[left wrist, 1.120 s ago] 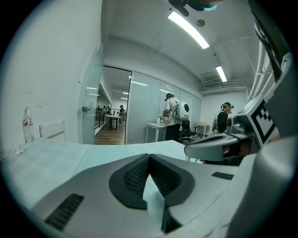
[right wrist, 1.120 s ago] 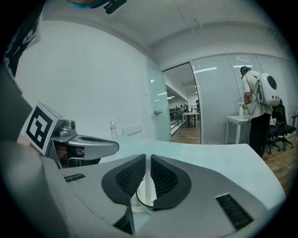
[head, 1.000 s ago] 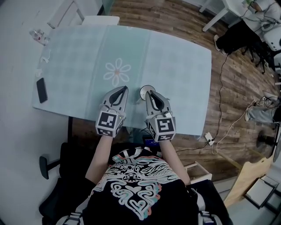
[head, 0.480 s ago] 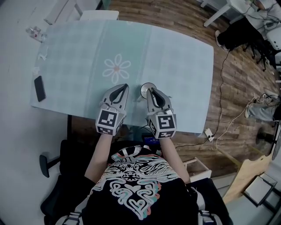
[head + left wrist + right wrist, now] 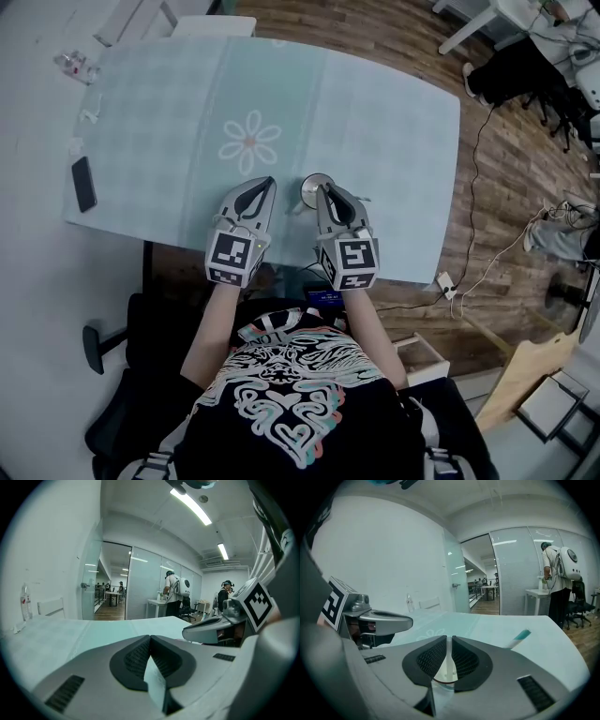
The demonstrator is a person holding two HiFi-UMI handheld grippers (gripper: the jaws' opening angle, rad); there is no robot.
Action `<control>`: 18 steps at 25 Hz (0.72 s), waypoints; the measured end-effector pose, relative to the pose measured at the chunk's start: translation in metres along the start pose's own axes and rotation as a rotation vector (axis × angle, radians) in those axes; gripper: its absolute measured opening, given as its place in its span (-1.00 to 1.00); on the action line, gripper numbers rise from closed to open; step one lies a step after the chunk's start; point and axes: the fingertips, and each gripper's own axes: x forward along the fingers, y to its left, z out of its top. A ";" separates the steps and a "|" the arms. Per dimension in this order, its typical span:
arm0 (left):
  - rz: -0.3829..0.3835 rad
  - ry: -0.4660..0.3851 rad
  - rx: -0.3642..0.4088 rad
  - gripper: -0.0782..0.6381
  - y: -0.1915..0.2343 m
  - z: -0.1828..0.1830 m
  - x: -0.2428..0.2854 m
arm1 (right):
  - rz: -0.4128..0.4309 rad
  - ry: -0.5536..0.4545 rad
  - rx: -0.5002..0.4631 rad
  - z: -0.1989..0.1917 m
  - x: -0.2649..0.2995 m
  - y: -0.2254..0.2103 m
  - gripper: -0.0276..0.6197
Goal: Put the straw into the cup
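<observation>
A clear cup [image 5: 314, 185] stands on the pale green table [image 5: 394, 131] near its front edge. My right gripper [image 5: 322, 189] is shut, its tips right at the cup; the cup's rim [image 5: 440, 680] shows just below the closed jaws [image 5: 449, 639], with a thin pale strip in the slit. A white straw with a teal end [image 5: 519, 638] pokes out from behind the right jaw, and a short white piece of the straw [image 5: 362, 200] shows right of that gripper. My left gripper [image 5: 269, 183] is shut and empty, a hand's width left of the cup [image 5: 150, 639].
A flower print [image 5: 249, 142] marks the cloth beyond the grippers. A black phone [image 5: 85, 184] and a small bottle [image 5: 75, 66] sit at the far left. A cable and power strip [image 5: 445, 289] lie on the wooden floor. People stand across the room [image 5: 555, 573].
Only the head view has shifted slightly. Both grippers and the cup keep their places.
</observation>
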 end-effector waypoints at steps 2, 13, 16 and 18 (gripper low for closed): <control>-0.004 0.008 -0.002 -0.72 -0.003 -0.002 0.003 | 0.003 0.005 -0.002 -0.001 0.001 -0.001 -0.75; -0.011 0.013 -0.002 -0.72 -0.006 -0.001 0.018 | 0.035 0.016 0.004 0.000 0.016 -0.008 -0.75; -0.005 0.020 -0.005 -0.73 -0.005 -0.003 0.020 | 0.044 0.021 -0.009 0.000 0.019 -0.007 -0.75; 0.000 0.027 -0.008 -0.72 -0.004 -0.004 0.022 | 0.049 0.026 -0.020 -0.001 0.021 -0.006 -0.75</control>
